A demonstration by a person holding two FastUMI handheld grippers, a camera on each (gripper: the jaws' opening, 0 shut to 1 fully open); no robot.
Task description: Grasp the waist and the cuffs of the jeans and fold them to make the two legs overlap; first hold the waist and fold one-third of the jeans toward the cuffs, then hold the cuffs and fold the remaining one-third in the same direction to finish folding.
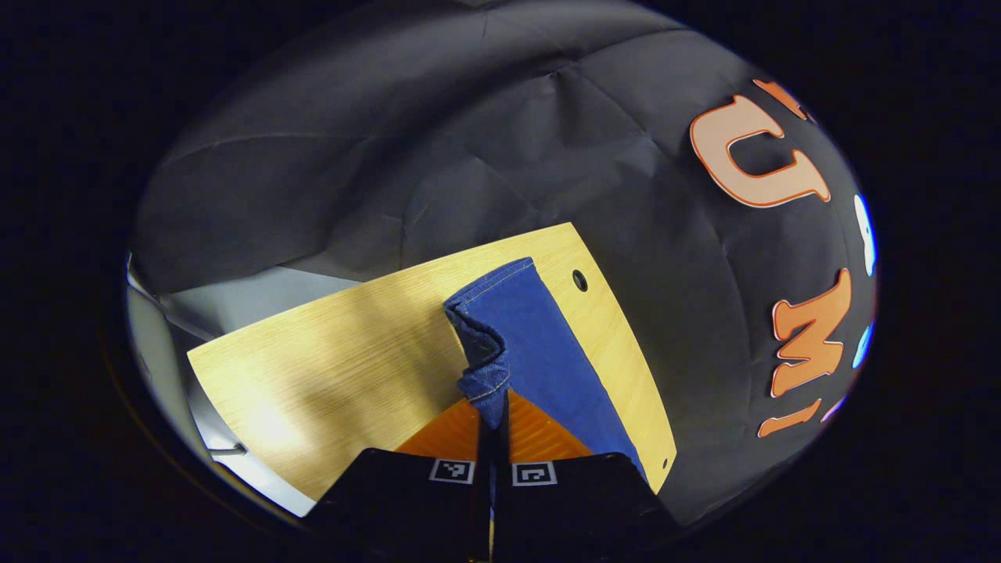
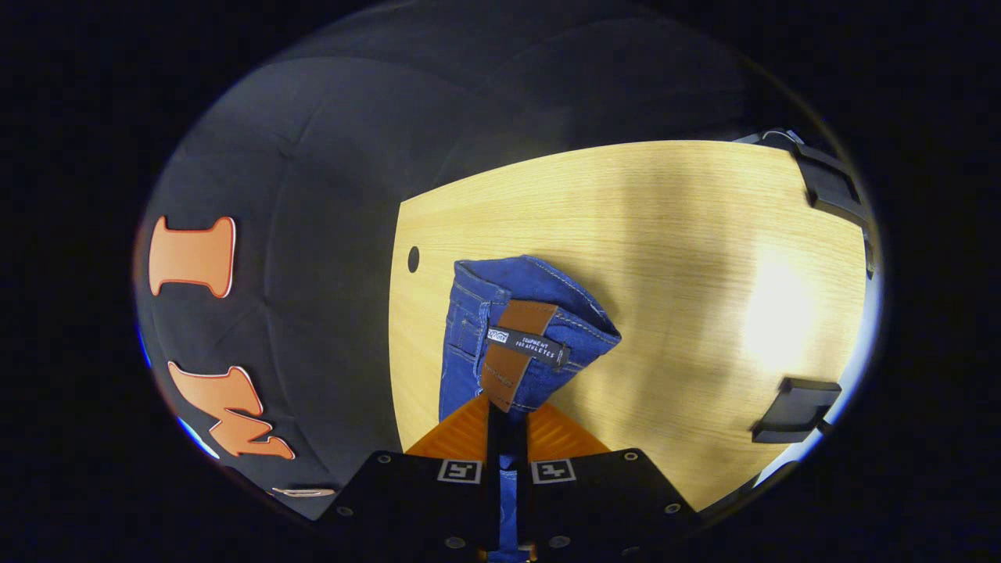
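Observation:
Blue jeans (image 1: 532,344) hang lifted over a light wooden table (image 1: 328,367). In the left gripper view my left gripper (image 1: 493,422) is shut on a bunched hem of the jeans, the cuff end, with the leg draping down toward the table's far edge. In the right gripper view my right gripper (image 2: 507,418) is shut on the waist of the jeans (image 2: 516,328), right by the brown leather patch (image 2: 512,352). The denim folds over above the fingers and trails down on the left of them.
The table (image 2: 665,258) has a small round hole (image 2: 413,259) near its edge by the black cloth wall. Dark brackets (image 2: 796,409) sit at the table's right edge in the right gripper view. A grey floor strip (image 1: 235,301) shows beyond the table.

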